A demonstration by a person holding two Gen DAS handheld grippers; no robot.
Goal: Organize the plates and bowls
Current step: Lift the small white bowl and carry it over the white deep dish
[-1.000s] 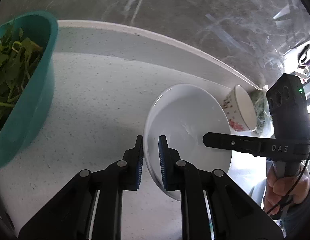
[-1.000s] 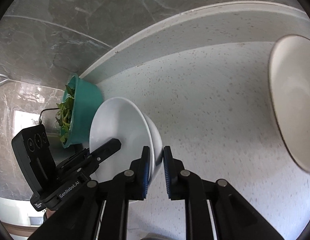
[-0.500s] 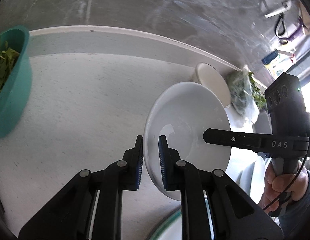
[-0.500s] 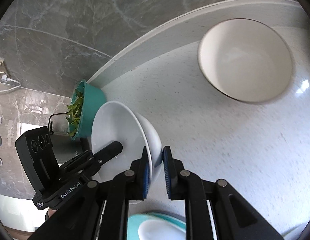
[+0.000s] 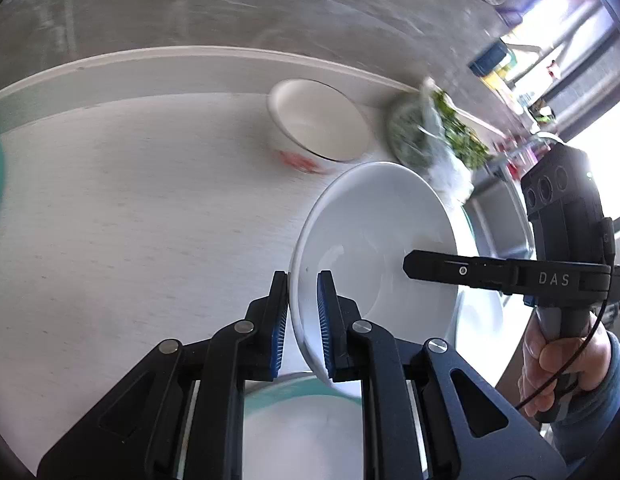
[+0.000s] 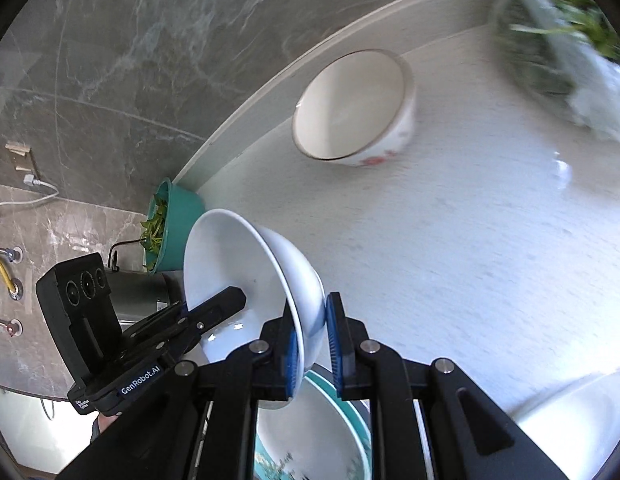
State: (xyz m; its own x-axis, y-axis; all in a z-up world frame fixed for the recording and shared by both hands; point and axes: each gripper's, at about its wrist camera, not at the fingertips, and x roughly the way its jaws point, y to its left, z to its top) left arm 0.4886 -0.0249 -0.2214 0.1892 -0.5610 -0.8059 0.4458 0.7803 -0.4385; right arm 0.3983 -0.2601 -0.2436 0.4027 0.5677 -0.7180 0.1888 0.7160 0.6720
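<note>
Both grippers hold one plain white bowl [image 5: 374,248] by opposite rims, lifted and tilted above the counter. My left gripper [image 5: 303,312] is shut on its near rim. My right gripper [image 6: 312,340] is shut on the other rim; the bowl also shows in the right wrist view [image 6: 246,264]. A white bowl with red flower print [image 5: 318,128] stands at the back of the counter near the wall; the right wrist view shows it too [image 6: 354,108]. A teal-rimmed plate [image 5: 302,432] lies right below the held bowl, and it also shows in the right wrist view [image 6: 322,432].
A teal basin of greens [image 6: 170,228] stands at the far left by the wall. A bag of leafy greens [image 5: 426,136] lies right of the flowered bowl. Another white dish [image 6: 582,404] sits at the lower right. A sink edge [image 5: 498,220] is at the right.
Both grippers have carried the white bowl rightward along the counter, away from the teal basin. The flowered bowl, the greens bag and the teal-rimmed plate below have come into view.
</note>
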